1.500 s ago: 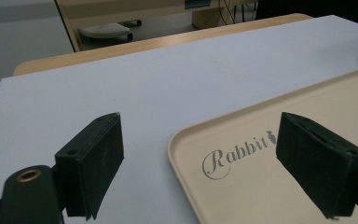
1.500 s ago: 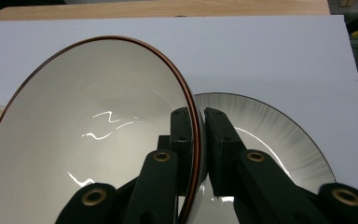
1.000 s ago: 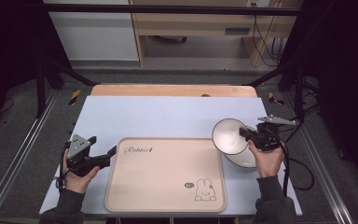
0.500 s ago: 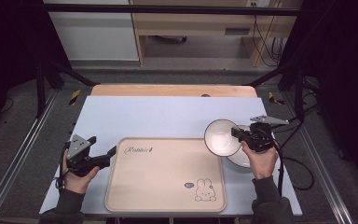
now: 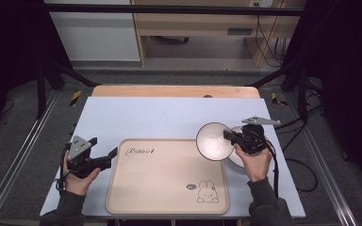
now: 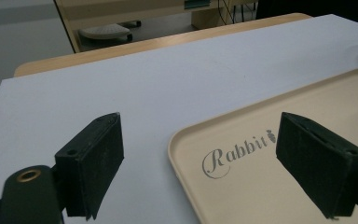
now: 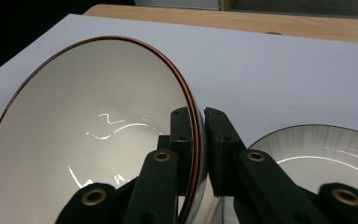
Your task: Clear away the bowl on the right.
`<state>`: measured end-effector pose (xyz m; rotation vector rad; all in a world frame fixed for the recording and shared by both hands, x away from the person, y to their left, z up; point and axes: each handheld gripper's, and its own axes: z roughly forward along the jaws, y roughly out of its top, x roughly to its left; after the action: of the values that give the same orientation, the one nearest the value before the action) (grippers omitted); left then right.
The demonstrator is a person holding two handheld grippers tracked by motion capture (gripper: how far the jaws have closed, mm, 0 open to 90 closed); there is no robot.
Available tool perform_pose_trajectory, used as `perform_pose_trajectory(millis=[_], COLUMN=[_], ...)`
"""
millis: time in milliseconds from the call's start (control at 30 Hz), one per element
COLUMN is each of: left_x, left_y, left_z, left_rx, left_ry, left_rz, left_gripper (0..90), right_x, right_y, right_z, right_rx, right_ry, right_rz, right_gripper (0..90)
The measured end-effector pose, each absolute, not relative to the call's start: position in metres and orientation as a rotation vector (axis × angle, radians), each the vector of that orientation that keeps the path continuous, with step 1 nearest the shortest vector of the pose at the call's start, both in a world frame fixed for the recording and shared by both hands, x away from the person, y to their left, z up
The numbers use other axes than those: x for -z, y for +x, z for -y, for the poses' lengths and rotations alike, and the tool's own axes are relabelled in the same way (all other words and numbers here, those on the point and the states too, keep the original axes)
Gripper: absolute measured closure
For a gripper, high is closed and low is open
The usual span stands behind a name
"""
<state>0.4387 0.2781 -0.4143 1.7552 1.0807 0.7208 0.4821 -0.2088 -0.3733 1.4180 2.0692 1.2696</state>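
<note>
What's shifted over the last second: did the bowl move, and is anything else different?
The right gripper, shut on the white bowl at its rim, has carried it leftward, off the second bowl and over the tray's right edge. The left gripper, jaws open at the tray's left corner, the tray and the second bowl stayed put.

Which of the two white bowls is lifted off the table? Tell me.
The brown-rimmed bowl, tilted and clamped at its rim by the right gripper. The dark-rimmed bowl rests flat on the table beside it.
</note>
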Motion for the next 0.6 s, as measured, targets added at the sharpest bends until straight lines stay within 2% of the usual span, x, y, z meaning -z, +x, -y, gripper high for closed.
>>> perform_pose_trajectory(millis=[600], left_x=[0.413], left_y=[0.438], left_z=[-0.279], left_rx=[-0.725], left_ry=[1.754], left_rz=[-1.079], left_gripper=[14.6], right_x=[0.373], right_y=[0.491], right_z=[0.162], right_rx=[-1.296], right_ry=[1.324], right_rz=[-2.172], right_gripper=[82.0])
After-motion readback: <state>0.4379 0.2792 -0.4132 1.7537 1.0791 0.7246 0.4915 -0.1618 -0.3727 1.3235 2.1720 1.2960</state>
